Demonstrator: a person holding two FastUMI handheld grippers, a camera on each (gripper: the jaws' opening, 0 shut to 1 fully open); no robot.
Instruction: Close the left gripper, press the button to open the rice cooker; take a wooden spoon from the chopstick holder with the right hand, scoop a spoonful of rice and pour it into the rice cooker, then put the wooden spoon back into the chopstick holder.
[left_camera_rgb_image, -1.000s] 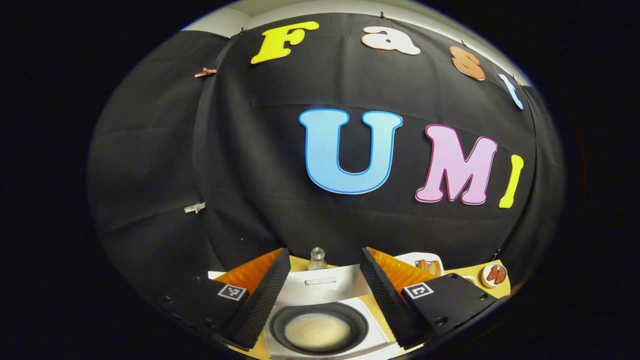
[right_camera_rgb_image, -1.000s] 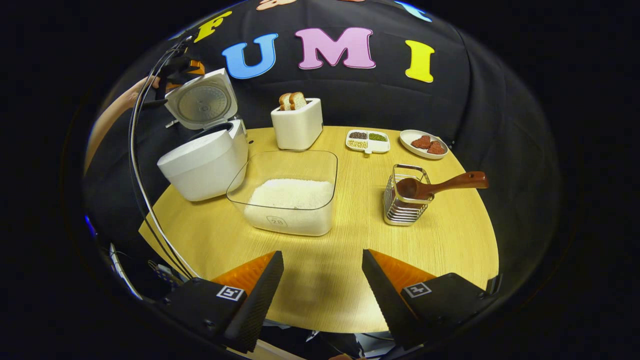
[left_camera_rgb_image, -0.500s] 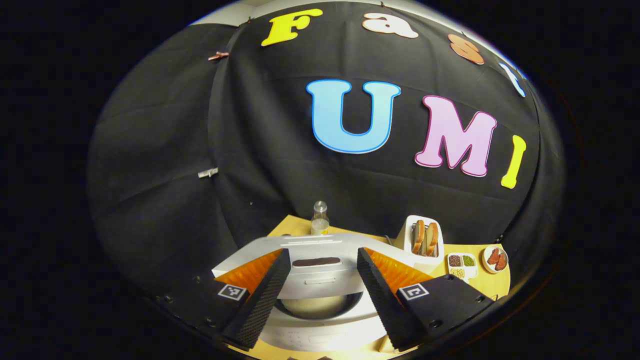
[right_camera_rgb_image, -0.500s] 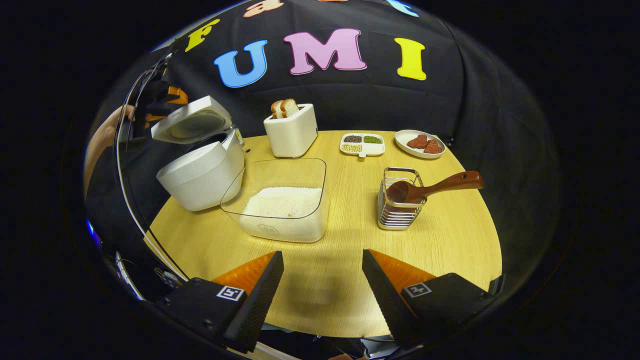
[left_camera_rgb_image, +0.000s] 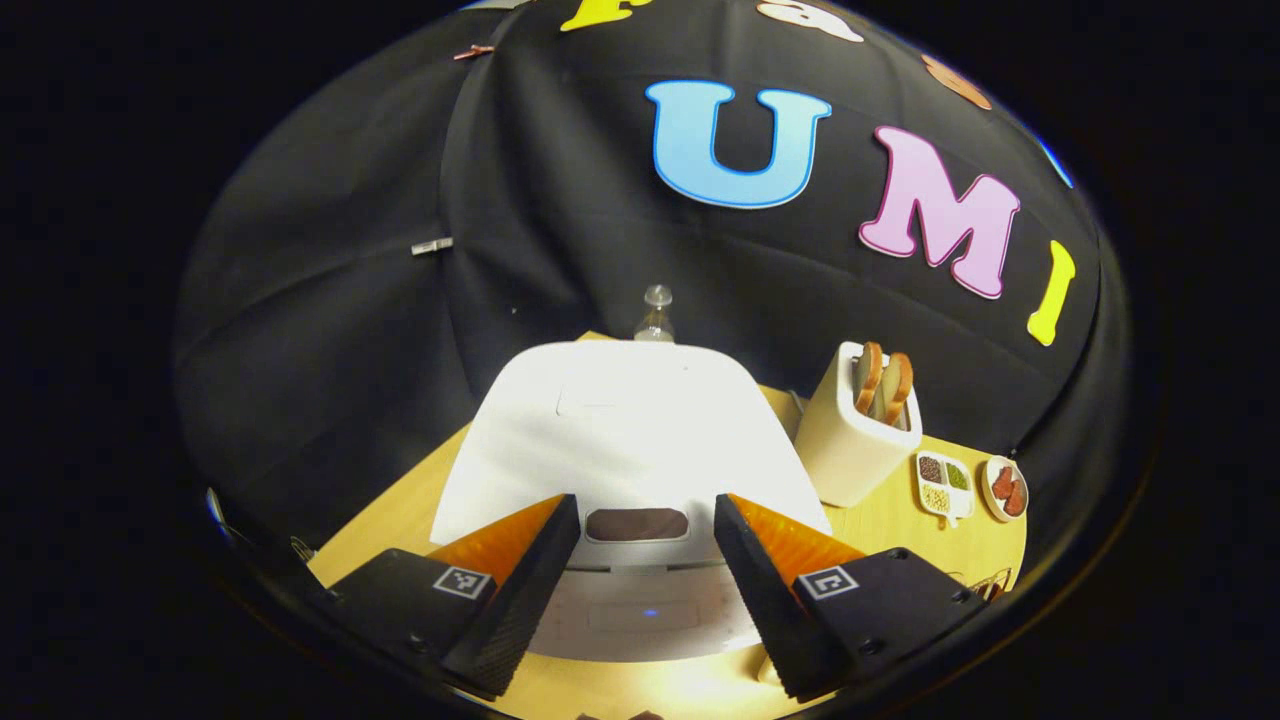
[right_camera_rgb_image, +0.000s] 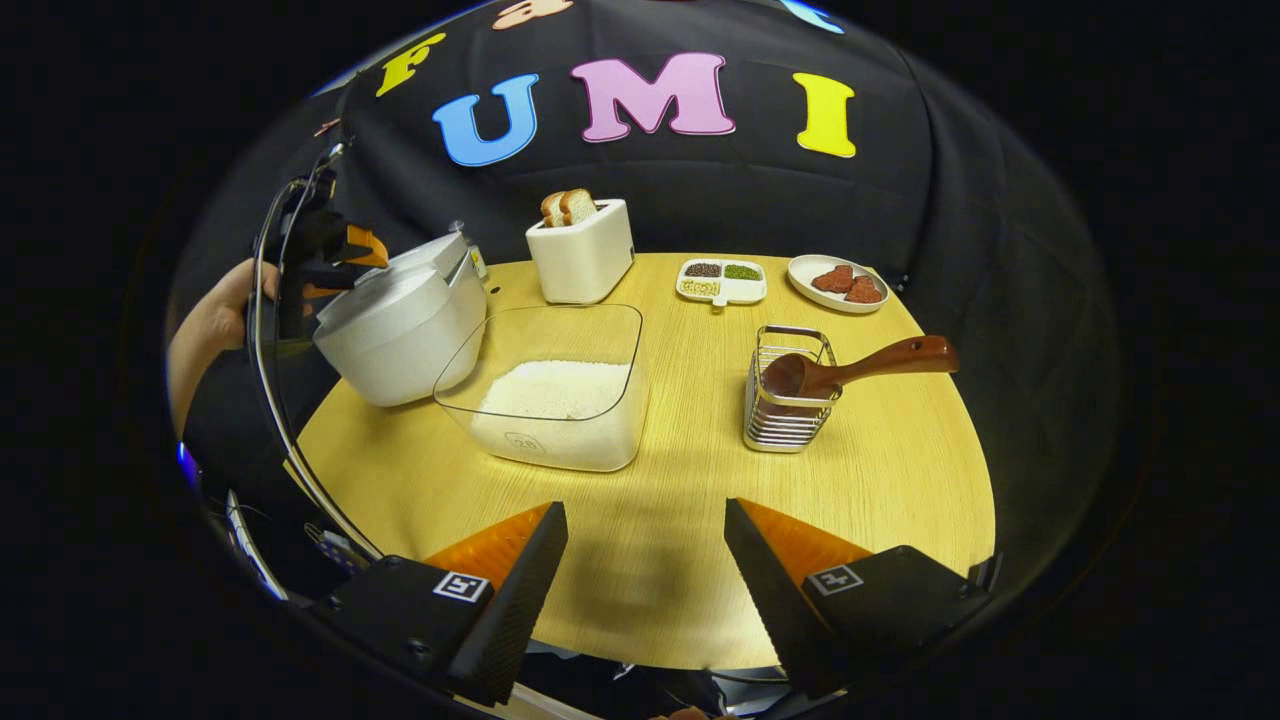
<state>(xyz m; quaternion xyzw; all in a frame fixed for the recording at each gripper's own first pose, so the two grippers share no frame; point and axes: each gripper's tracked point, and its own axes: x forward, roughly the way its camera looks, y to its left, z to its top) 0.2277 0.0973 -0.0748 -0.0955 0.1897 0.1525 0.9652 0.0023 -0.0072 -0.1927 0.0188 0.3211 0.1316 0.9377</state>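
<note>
The white rice cooker (left_camera_rgb_image: 625, 430) stands with its lid down, its dark button (left_camera_rgb_image: 636, 523) lying between my left gripper's fingers. My left gripper (left_camera_rgb_image: 645, 505) is open, just above the cooker's front. In the right gripper view the cooker (right_camera_rgb_image: 400, 320) sits at the table's left, with the left gripper (right_camera_rgb_image: 330, 255) and a hand at its top. The wooden spoon (right_camera_rgb_image: 860, 365) rests bowl-down in the wire chopstick holder (right_camera_rgb_image: 785, 415), handle leaning right. A clear container of rice (right_camera_rgb_image: 560, 390) stands beside the cooker. My right gripper (right_camera_rgb_image: 645, 510) hovers open over the table's near edge, holding nothing.
A white toaster with bread (right_camera_rgb_image: 583, 250) stands at the back, with a divided dish of beans (right_camera_rgb_image: 722, 282) and a plate of red pieces (right_camera_rgb_image: 838, 283) to its right. A small bottle (left_camera_rgb_image: 655, 315) is behind the cooker. A cable (right_camera_rgb_image: 275, 400) hangs at the left.
The cooker's lid has swung from open to down. My left gripper came down with it. My right gripper has hardly moved.
</note>
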